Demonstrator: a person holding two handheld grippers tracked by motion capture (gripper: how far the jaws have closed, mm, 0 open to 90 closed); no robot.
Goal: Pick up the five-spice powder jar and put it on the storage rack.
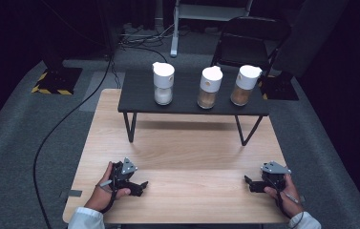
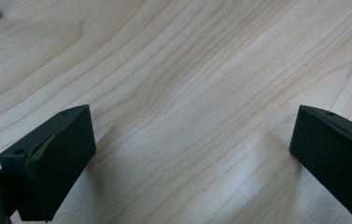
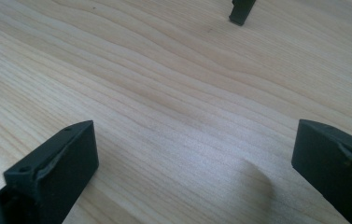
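Three clear jars with white lids stand in a row on a small black raised shelf [image 1: 139,102] at the far side of the wooden table [image 1: 182,152]. The left jar [image 1: 163,83] holds white powder; the middle jar [image 1: 209,88] and the right jar [image 1: 245,85] hold brown grains. My left gripper [image 1: 141,186] rests near the front left of the table, held by a hand, jaws wide apart over bare wood [image 2: 187,116]. My right gripper [image 1: 250,183] rests near the front right, open too, with bare wood [image 3: 187,116] between its jaws.
The shelf stands on thin black legs [image 1: 131,126], one leg foot [image 3: 241,11] showing in the right gripper view. A black folding chair [image 1: 249,40] sits behind the table. A black cable [image 1: 68,117] runs across the grey floor at left. A yellow-striped stand base [image 1: 56,78] sits far left.
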